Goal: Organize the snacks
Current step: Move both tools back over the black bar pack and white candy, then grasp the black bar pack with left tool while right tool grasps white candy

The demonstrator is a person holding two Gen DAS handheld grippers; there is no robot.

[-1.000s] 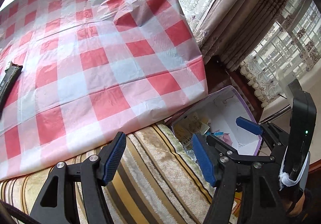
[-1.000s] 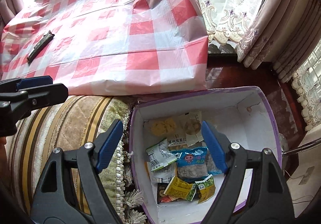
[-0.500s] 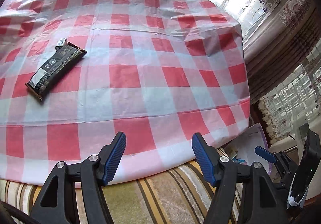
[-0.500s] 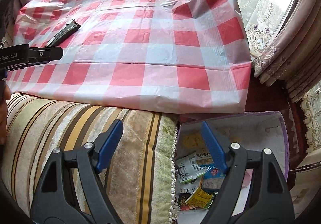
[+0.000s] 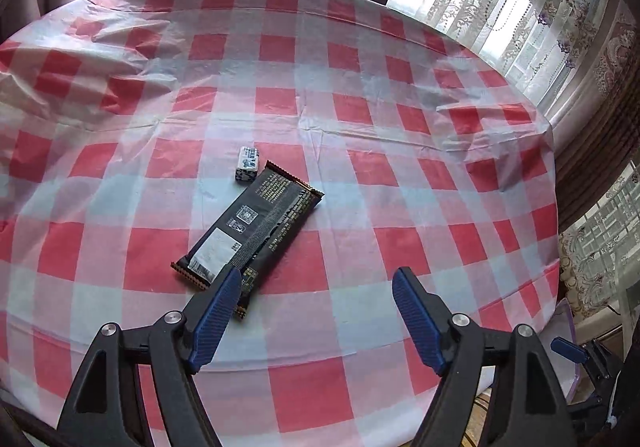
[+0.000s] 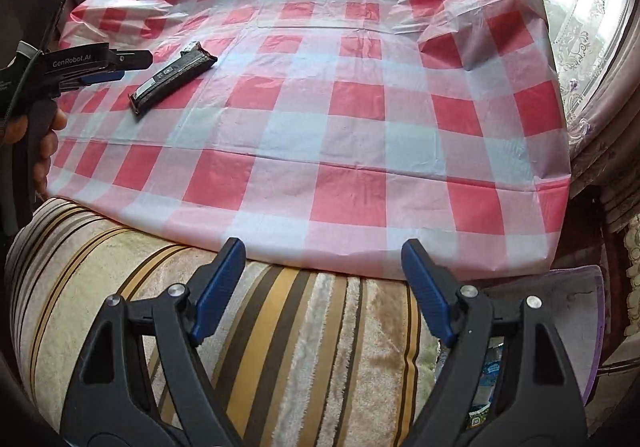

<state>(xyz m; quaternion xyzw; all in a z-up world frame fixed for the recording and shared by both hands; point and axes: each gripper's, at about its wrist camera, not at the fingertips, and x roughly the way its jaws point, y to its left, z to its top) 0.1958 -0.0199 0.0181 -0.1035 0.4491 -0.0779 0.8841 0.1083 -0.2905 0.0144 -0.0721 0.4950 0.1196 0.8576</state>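
A long black snack bar [image 5: 248,231] lies slantwise on the red-and-white checked table [image 5: 360,151], with a small white-and-blue candy [image 5: 247,163] at its far end. My left gripper [image 5: 316,287] hovers just short of the bar. Its jaws are opening with nothing between them, and the left fingertip overlaps the bar's near corner in this view. My right gripper [image 6: 320,259] stands open and empty over the striped cushion [image 6: 280,327] at the table's near edge. From there the bar [image 6: 172,79] shows far left, next to the left gripper [image 6: 128,66].
A purple-rimmed white box [image 6: 580,311] with several snack packets [image 6: 490,371] sits low at the right, beside the cushion. Lace curtains [image 5: 540,7] hang behind and to the right of the table. A person's hand [image 6: 48,139] holds the left gripper's handle.
The left gripper swung left from the box to over the table, so the bar now lies just ahead, and its jaws widened. The right gripper moved left off the box to over the cushion.
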